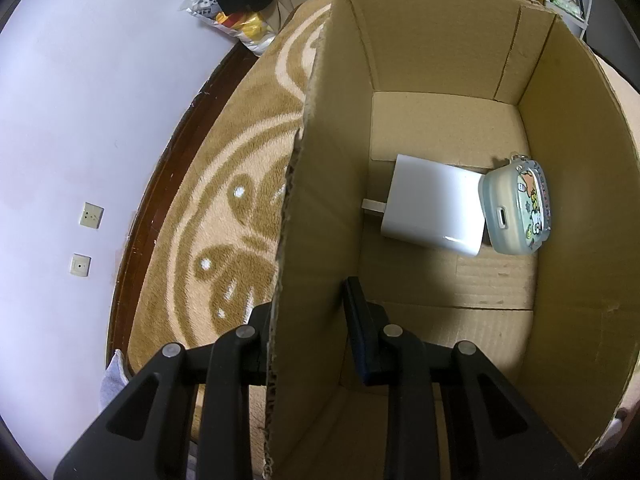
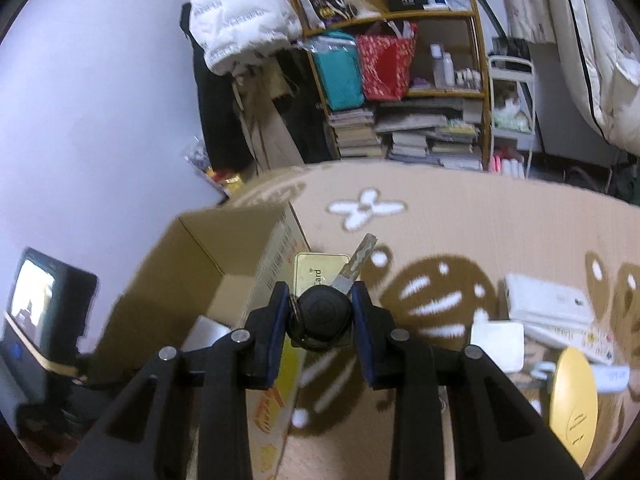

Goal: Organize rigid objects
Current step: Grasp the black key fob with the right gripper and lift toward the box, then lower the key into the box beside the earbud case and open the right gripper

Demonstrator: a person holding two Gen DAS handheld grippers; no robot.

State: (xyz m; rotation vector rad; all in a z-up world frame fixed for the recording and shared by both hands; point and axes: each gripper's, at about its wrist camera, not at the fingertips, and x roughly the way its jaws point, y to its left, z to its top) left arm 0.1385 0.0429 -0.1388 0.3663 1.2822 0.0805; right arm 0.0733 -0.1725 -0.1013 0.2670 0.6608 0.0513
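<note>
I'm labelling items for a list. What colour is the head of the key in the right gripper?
Black, with a silver blade: the key shows best in the right wrist view.

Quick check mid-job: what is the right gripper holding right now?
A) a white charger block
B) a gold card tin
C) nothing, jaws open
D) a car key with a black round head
D: in the right wrist view the right gripper has its jaws closed on the black head of the car key, metal blade pointing forward.

Charger (image 1: 434,210) lies in box (image 1: 580,200), touching case (image 1: 518,210).
</note>
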